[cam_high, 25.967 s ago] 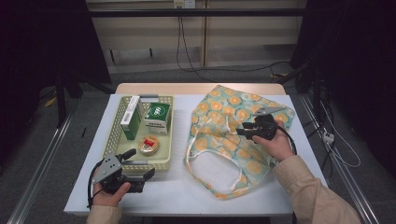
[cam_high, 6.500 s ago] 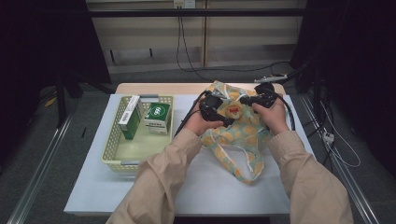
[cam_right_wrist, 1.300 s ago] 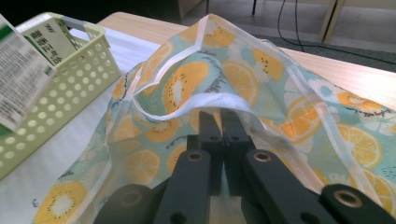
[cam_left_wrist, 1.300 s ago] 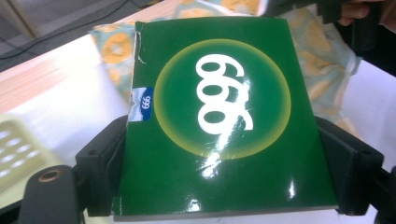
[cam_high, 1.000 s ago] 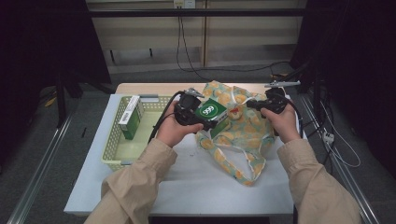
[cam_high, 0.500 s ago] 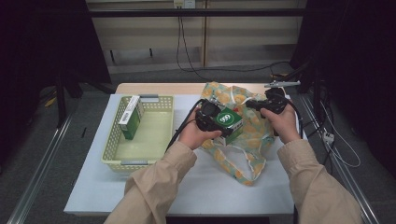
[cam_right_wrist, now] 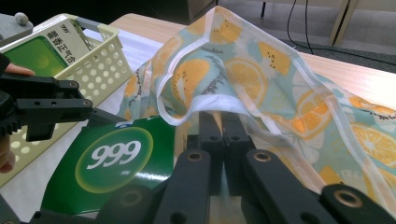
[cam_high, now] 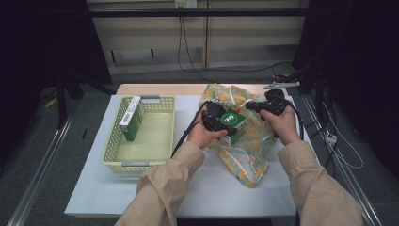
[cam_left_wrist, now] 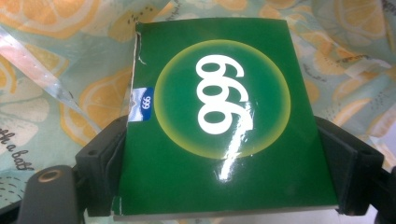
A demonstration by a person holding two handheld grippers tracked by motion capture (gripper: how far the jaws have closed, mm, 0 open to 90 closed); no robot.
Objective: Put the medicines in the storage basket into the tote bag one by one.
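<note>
We hold the green box [cam_high: 234,121] across its width in our left tongs [cam_high: 225,123], the pads pressing both side edges, so its printed face stays up while it hangs just over the mouth of the lemon-print bag [cam_high: 244,141]. Our right tongs [cam_high: 256,106] are clenched on the bag's white-trimmed rim [cam_right_wrist: 205,108], lifting it, we judge, to keep the opening wide for the box to slide in. The box is flat and glossy, dark green with a pale ring around white numerals; one corner looks scuffed. The yellow basket [cam_high: 117,155] on the bench [cam_high: 94,197] holds another green carton [cam_high: 131,118].
</note>
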